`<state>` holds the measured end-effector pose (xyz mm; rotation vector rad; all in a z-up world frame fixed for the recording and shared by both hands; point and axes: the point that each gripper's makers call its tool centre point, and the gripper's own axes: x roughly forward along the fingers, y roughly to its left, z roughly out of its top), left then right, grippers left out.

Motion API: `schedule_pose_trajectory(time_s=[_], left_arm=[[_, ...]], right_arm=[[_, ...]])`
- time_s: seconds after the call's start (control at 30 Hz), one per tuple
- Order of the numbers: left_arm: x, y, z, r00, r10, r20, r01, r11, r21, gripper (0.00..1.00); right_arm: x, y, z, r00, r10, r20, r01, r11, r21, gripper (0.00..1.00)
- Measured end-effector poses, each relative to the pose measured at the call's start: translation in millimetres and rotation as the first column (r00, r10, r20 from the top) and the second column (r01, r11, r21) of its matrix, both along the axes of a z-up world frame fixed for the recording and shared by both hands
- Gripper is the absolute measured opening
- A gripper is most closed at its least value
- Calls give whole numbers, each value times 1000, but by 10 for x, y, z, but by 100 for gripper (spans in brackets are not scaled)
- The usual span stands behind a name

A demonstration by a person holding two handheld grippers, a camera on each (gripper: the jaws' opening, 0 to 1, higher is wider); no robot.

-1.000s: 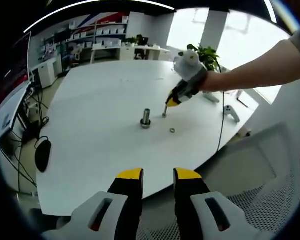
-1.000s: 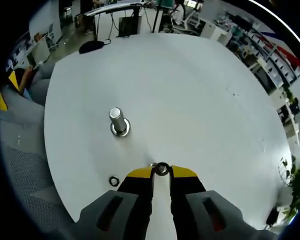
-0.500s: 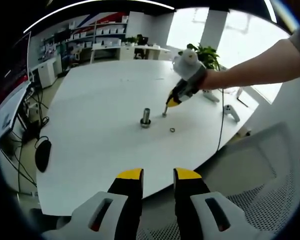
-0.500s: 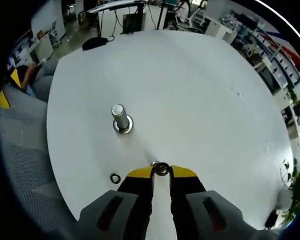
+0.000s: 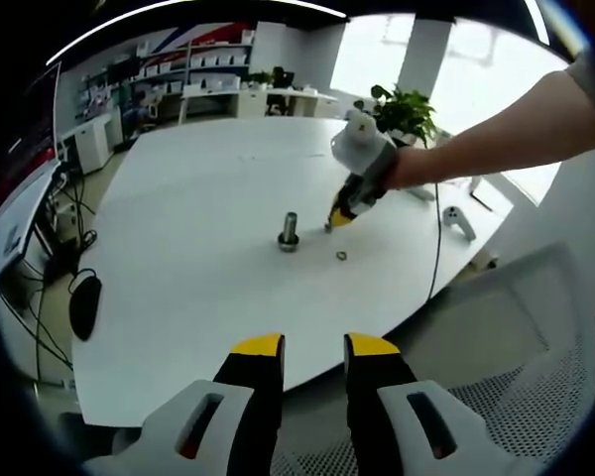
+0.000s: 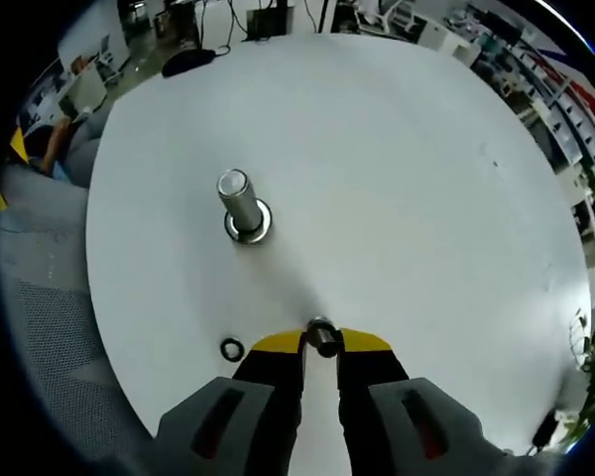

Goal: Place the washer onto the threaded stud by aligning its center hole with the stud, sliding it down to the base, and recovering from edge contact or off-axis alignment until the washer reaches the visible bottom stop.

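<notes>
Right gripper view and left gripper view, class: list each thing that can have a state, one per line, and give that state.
Right gripper: shut on the washer.
Washer: held at the jaw tips, not yet on the stud.
Threaded stud: upright on the table, bare.
Spare ring: lying flat on the table.
Left gripper: open, holding nothing, back from the table edge.

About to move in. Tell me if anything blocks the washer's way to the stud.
Nothing visible does. The right gripper holds the washer, and only bare table lies between it and the stud. A spare ring lies off to the side.
</notes>
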<state>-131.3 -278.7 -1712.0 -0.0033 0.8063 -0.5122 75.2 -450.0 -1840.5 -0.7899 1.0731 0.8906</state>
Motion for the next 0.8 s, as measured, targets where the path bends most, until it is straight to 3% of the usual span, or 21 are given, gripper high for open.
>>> schedule_pose_trajectory(time_s=[0.1,0.37,0.8], left_arm=[[2,-3,1,1000,-1,1,1,1000,-1,22],[-6,-7,-4,1000,-7,-4,7,1000,2,21],[-36,-20,-21,1000,-12,-17,12,1000,2,22]], right_arm=[[-42,-19,-71,1000,-7,-21,7,1000,-14,14],[-45,-26,-46,998,-48,-33,48,999,2,14],[-263,-205,24,997,-75,-28,76,997,21,21]])
